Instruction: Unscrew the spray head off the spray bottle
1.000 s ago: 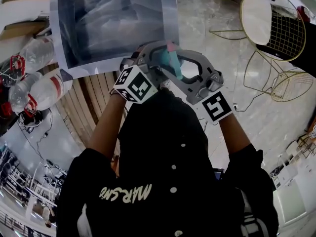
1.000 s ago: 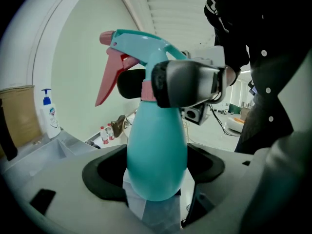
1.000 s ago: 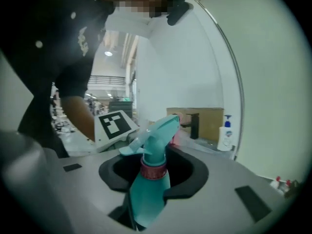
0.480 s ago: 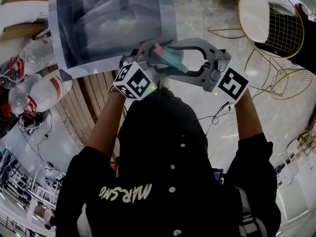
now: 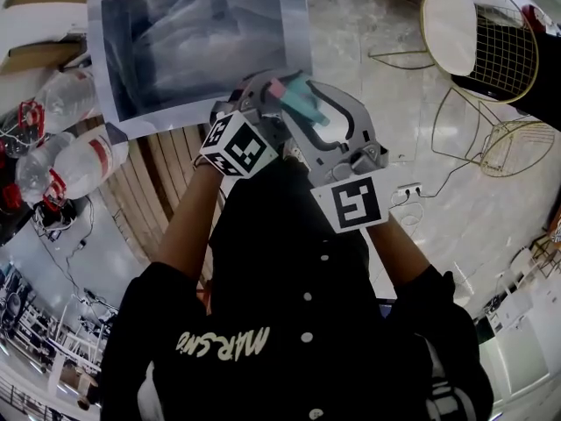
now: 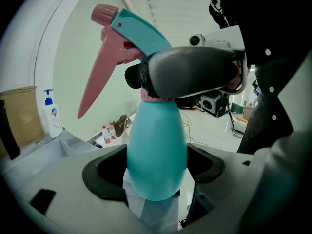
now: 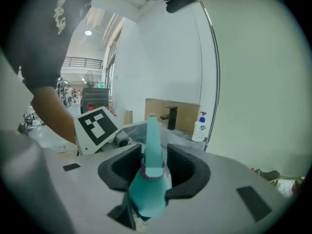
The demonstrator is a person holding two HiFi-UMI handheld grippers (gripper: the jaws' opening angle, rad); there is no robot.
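The left claw (image 6: 156,173) is clamped on the lower body of the teal spray bottle (image 6: 157,140) and holds it in the air in front of the person's chest. Higher up the bottle, the right claw (image 7: 155,172) sits at the neck, with its pads on either side of the pink collar (image 7: 152,173). Its jaws have just been closing in with the collar between them. A thin gap shows at one pad, so I judge that they are not yet biting.

The spray head (image 6: 139,30), with its pink trigger (image 6: 97,77), is still seated on the bottle. The collar lies flush against the shoulder and no thread shows. The unscrewing is therefore not finished, and I cannot tell how loose the collar is. What seems to be left is gripping the collar, turning it out and lifting the head away.

Far behind the bottle stands a soap pump bottle (image 6: 51,115). In the head view, clear plastic bottles (image 5: 88,156) lie well to the bottle's left, and a wire chair (image 5: 480,38) stands well to its right.
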